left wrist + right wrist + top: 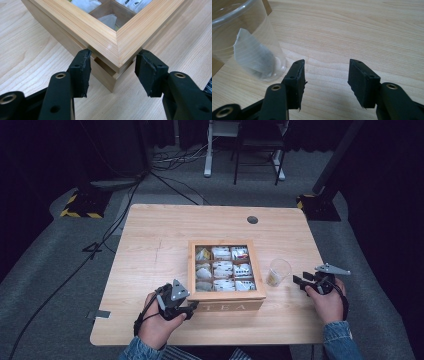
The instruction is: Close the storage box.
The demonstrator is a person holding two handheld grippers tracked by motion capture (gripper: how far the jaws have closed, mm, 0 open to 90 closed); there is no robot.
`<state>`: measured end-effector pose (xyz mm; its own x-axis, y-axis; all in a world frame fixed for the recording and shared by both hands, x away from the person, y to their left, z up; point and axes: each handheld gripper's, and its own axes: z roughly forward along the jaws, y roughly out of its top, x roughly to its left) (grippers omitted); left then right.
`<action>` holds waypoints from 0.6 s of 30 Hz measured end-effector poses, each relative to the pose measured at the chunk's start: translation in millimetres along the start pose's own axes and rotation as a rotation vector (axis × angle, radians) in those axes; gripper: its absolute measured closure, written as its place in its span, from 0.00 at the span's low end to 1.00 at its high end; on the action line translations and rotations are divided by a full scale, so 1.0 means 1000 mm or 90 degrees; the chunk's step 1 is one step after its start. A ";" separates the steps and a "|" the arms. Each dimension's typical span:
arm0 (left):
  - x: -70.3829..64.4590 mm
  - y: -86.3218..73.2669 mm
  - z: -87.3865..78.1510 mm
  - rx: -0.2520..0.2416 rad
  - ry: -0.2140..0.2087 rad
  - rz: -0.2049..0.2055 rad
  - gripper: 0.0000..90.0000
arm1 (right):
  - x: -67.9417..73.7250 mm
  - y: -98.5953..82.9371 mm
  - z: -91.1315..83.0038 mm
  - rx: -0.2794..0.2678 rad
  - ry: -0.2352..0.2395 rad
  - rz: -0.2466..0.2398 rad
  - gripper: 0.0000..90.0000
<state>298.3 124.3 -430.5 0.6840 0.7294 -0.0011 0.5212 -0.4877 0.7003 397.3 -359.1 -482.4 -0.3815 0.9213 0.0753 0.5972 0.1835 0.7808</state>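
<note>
The left gripper (111, 72) stands spread wide astride the near left corner of the tea box (117, 47), lid shut. The right gripper (324, 82) gapes empty, right of the box, just beside the plastic cup (244, 42) holding a tea bag (253, 58).

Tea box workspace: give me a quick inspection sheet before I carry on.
Surface: light wooden table, with a round grommet hole near its far edge.
Job's things: wooden tea box, glass-windowed lid down, tea bags in nine compartments; clear plastic cup upright to its right, a tea bag inside.
Clutter: nothing seen.
Grippers: left gripper open, jaws either side of the box's near left corner; right gripper open, empty, beside the cup.
Cables: black cables across the floor beyond the table.
Surroundings: grey carpet, stand feet with hazard striping.
</note>
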 end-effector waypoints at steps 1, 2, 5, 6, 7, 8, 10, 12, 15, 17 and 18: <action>0.000 0.000 0.000 0.001 0.001 -0.001 0.53 | 0.000 0.000 0.000 0.000 0.000 0.000 0.54; -0.001 0.000 0.000 0.001 0.000 -0.004 0.53 | 0.000 0.000 0.000 0.001 0.000 0.000 0.54; -0.001 0.000 0.001 0.007 -0.001 -0.002 0.53 | -0.001 0.000 0.000 0.000 0.000 0.000 0.54; -0.001 0.000 0.001 0.010 -0.001 0.000 0.53 | -0.001 0.000 0.000 0.000 0.000 0.000 0.54; -0.001 0.000 0.001 0.012 -0.001 -0.001 0.53 | 0.000 -0.001 0.000 0.001 0.001 0.001 0.54; -0.001 0.000 0.002 0.013 -0.002 -0.005 0.53 | 0.000 -0.001 0.000 0.001 0.001 0.001 0.54; -0.001 -0.001 0.002 0.017 0.000 -0.001 0.53 | 0.000 0.000 0.000 0.001 0.001 0.001 0.54; -0.001 -0.001 0.003 0.021 -0.001 0.001 0.53 | 0.000 -0.001 0.000 0.001 0.001 0.002 0.54; -0.001 -0.001 0.004 0.027 -0.002 0.001 0.53 | -0.001 -0.001 0.001 0.002 0.002 0.003 0.54; -0.001 -0.001 0.004 0.028 -0.003 0.000 0.52 | -0.001 -0.001 0.001 0.003 0.001 0.003 0.54; 0.000 -0.001 0.004 0.028 -0.003 0.002 0.52 | -0.001 -0.001 0.001 0.004 0.000 0.006 0.54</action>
<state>299.5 122.6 -433.6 0.6881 0.7256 -0.0015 0.5409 -0.5115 0.6678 397.4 -360.1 -483.9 -0.3761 0.9228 0.0831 0.6058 0.1770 0.7757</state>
